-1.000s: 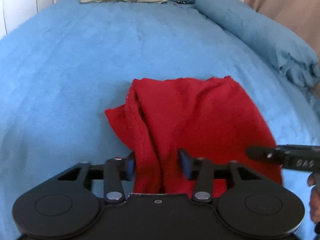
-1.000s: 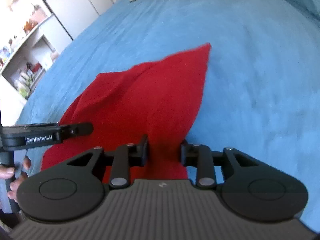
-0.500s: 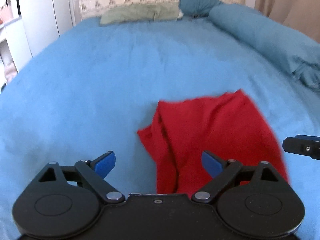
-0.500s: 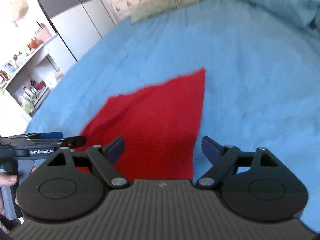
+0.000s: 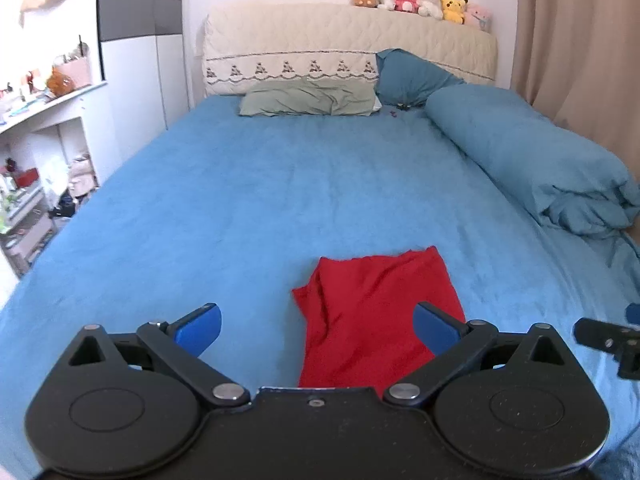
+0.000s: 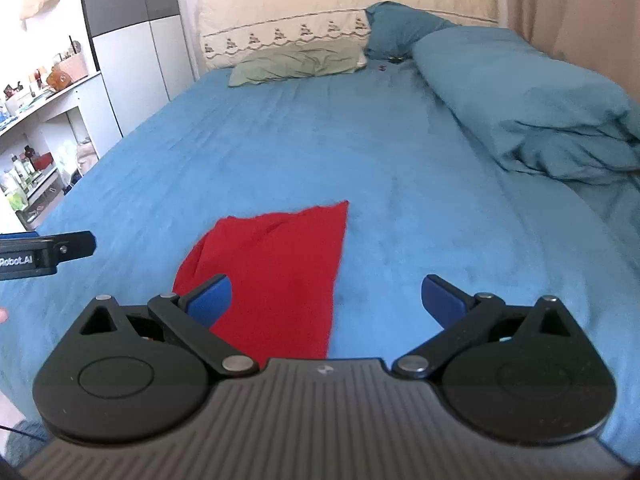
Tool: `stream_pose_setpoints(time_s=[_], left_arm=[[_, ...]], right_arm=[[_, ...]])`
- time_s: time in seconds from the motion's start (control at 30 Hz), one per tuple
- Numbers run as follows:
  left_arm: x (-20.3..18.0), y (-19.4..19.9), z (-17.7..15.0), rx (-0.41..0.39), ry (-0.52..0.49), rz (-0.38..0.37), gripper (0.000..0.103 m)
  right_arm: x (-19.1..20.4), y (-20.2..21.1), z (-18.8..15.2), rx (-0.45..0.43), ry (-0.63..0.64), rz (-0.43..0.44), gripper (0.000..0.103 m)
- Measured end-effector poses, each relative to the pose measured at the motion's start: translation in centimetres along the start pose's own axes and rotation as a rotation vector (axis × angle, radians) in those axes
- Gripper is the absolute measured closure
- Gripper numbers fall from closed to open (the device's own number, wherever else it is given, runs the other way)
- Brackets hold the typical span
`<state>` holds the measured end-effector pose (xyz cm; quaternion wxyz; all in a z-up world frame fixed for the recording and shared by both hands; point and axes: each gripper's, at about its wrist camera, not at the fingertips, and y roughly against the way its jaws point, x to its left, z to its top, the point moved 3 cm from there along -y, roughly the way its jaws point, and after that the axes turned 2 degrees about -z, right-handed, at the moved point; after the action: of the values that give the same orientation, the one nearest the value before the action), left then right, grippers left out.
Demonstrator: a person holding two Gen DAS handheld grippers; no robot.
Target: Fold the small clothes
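A small red garment lies folded on the blue bed sheet, near the bed's front edge, with a bunched fold along its left side. It also shows in the right wrist view. My left gripper is open and empty, raised above and behind the garment's near edge. My right gripper is open and empty, raised above the garment's right edge. The right gripper's tip shows at the right of the left wrist view; the left gripper's tip shows at the left of the right wrist view.
A rolled blue duvet lies along the bed's right side. A green pillow and a blue pillow lie at the cream headboard, topped with plush toys. White shelves stand left of the bed.
Both grippers were shut on the red garment's near edge one second ago. Both have opened, let it go and pulled up and back. The garment now lies flat on the sheet.
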<state>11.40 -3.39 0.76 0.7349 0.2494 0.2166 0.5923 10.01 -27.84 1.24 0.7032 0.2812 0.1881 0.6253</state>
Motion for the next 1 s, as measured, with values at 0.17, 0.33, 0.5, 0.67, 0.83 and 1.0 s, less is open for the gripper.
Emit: stream_pose_setpoints(time_s=[0.17, 0.33, 0.5, 0.67, 0.83, 1.0], left_arm=[[-1.0, 3.3, -2.2, 0.050, -0.051, 0.075, 0.000], [-1.1, 5.1, -4.2, 0.072, -0.045, 0.078, 0.000], [-0.6, 5.5, -5.8, 0.098, -0.035, 0.079, 0.000], [-1.1, 5.5, -6.6, 0.110, -0.065, 0.083, 0.000], [-1.5, 5.3, -7.0, 0.110, -0.079, 0.082, 0.000], [-1.7, 5.2, -7.1, 0.109, -0.075, 0.088, 0.000]], right_arm=[[0.3, 5.0, -1.4, 0.026, 0.032, -0.067, 0.000], [1.0, 7.4, -3.6, 0.090, 0.048, -0.076, 0.000], [1.1, 7.8, -5.6, 0.117, 0.050, -0.123, 0.000], [1.5, 7.8, -6.8, 0.121, 0.059, -0.163, 0.000], [1.3, 7.2, -7.3, 0.141, 0.048, -0.174, 0.000], [1.2, 7.0, -7.3, 0.145, 0.047, -0.181, 0.000]])
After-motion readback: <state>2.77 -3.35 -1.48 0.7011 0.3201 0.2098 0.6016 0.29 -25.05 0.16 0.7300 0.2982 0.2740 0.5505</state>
